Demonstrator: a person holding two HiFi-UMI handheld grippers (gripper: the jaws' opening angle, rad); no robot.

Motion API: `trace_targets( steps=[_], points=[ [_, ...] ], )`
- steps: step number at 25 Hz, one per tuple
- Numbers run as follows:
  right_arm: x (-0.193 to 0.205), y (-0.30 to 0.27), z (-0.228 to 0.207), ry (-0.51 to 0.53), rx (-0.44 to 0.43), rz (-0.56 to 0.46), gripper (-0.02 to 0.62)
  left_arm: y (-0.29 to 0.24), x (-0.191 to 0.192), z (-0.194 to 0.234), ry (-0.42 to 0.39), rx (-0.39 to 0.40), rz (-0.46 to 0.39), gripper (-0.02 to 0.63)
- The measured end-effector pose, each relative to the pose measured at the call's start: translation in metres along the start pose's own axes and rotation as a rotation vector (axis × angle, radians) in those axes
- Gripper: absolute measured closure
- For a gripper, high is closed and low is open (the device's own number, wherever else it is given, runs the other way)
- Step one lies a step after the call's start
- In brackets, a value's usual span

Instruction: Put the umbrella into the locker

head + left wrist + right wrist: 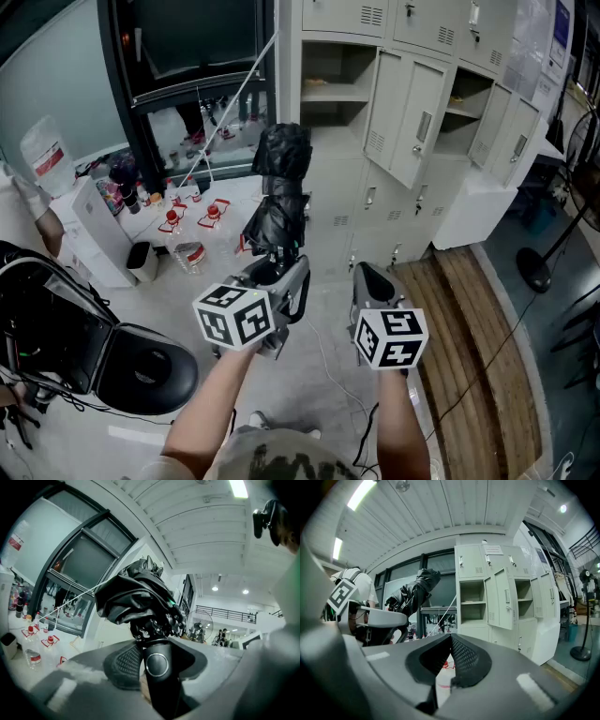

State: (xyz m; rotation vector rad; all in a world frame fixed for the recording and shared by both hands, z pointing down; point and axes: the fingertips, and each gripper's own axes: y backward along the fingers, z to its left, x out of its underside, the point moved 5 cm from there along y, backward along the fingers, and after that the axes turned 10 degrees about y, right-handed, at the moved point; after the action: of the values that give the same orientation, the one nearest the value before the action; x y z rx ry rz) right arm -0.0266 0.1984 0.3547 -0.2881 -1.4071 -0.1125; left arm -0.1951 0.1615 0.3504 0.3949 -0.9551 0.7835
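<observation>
The folded black umbrella [281, 183] is held upright by its handle, which is clamped between the jaws of the left gripper [279, 274], so that the bundled canopy stands above the jaws and is raised over the floor. It is kept apart from the bank of pale lockers [412, 112], several of whose doors stand open on bare shelves, and no part of it is seen inside a compartment. The right gripper [373, 281] is held just beside the left, with its jaws brought together at the tips and nothing caught between them.
</observation>
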Motion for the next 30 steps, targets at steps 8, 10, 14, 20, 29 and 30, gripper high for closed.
trace_targets(
  steps=[8, 10, 14, 20, 29, 30],
  points=[
    [0.005, 0.006, -0.021, -0.013, 0.001, -0.003, 0.595, -0.016, 0.008, -0.014, 0.004, -0.011, 0.009, 0.443],
    [0.005, 0.004, -0.025, -0.016, -0.004, -0.004, 0.597, -0.021, 0.009, -0.014, 0.007, -0.013, 0.010, 0.443],
    [0.009, -0.007, -0.032, -0.017, -0.008, -0.001, 0.597, -0.035, 0.010, -0.007, 0.017, -0.012, 0.019, 0.443],
    [0.012, -0.039, -0.043, 0.002, -0.013, 0.012, 0.597, -0.065, 0.004, 0.013, 0.017, -0.002, 0.024, 0.443],
    [0.005, -0.126, -0.077, 0.026, 0.010, 0.029, 0.597, -0.142, -0.032, 0.064, 0.022, 0.029, 0.034, 0.442],
    [0.002, -0.136, -0.081, 0.028, 0.016, 0.031, 0.597, -0.151, -0.037, 0.071, 0.023, 0.034, 0.039, 0.442]
  ],
)
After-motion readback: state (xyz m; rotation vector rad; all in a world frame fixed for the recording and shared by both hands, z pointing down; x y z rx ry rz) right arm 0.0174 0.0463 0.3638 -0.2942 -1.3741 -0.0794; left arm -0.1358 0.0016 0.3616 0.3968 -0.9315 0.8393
